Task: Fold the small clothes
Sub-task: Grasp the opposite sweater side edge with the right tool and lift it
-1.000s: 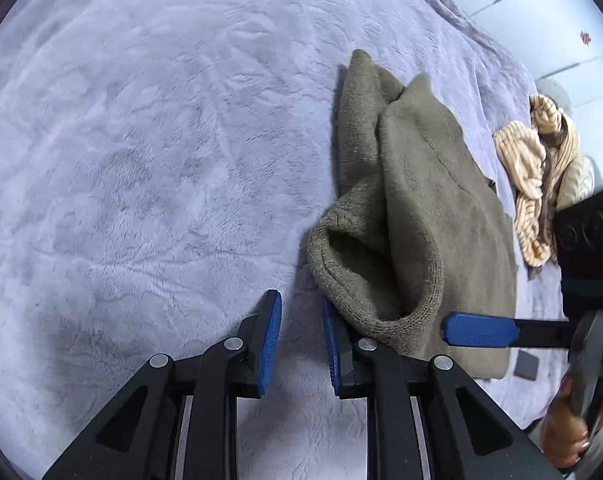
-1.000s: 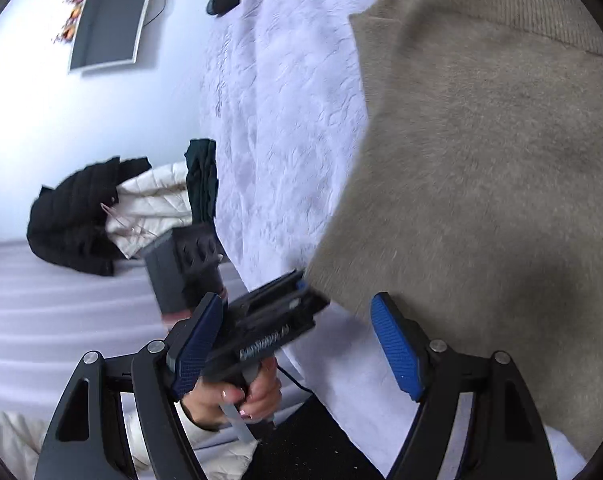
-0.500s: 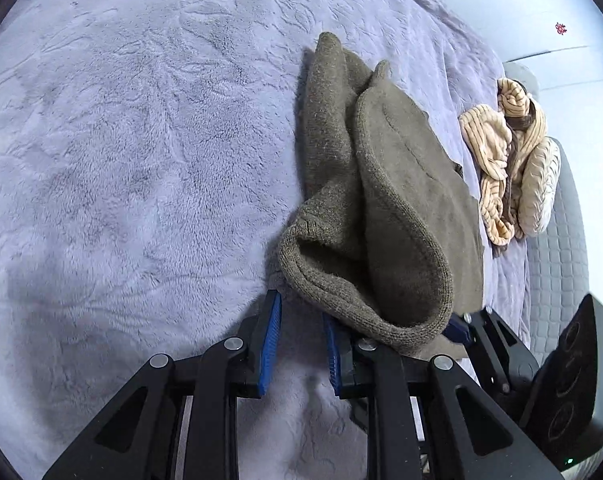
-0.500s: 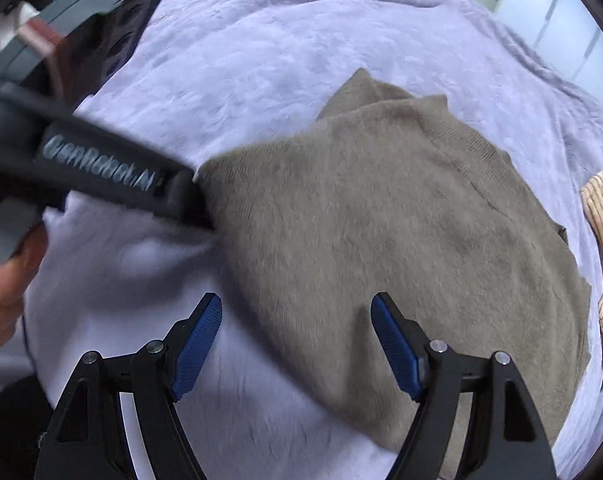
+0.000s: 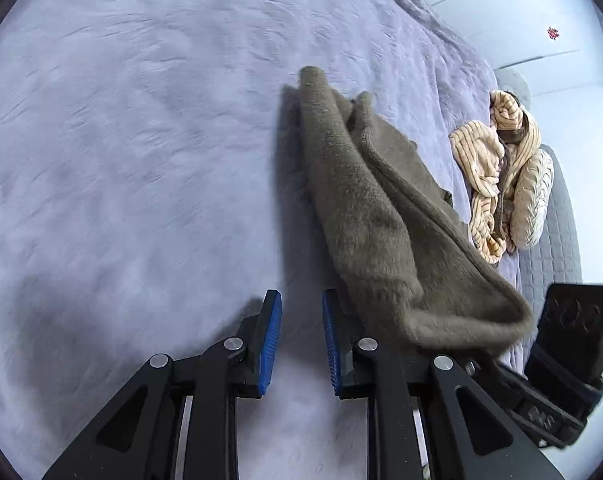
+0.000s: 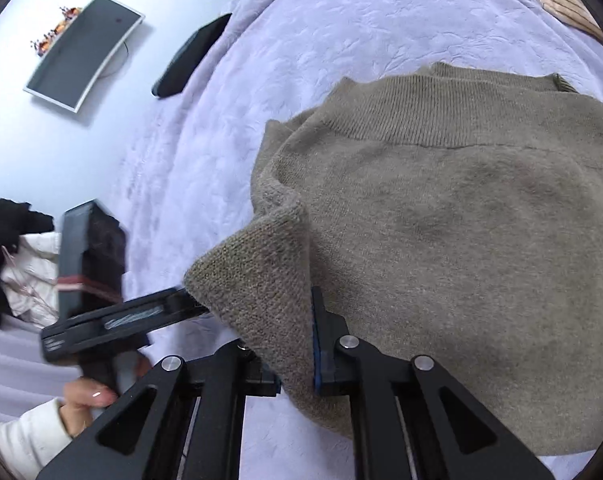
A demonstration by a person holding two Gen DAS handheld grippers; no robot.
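Observation:
A taupe knit sweater (image 6: 461, 216) lies on the lilac bedspread (image 6: 341, 20). My right gripper (image 6: 295, 344) is shut on a raised corner of its edge; the cloth hides the left pad. In the left wrist view the sweater (image 5: 373, 208) stands as a lifted fold to the right of my left gripper (image 5: 301, 340), whose blue pads stand a narrow gap apart with nothing between them, over the bedspread (image 5: 121, 160). The sweater's edge drapes over the outside of its right finger. The left gripper also shows in the right wrist view (image 6: 121, 320), touching the held corner.
A cream striped garment (image 5: 501, 168) is heaped at the far right of the bed by a grey quilted edge (image 5: 557, 240). A black flat object (image 6: 189, 56) lies at the bed's far edge. A monitor (image 6: 81, 52) is on the wall. Dark and white clothes (image 6: 17, 264) are piled left.
My right gripper has shut on the sweater's corner and lifted it; it was open before. The sweater's fold now stands taller and narrower beside the left gripper.

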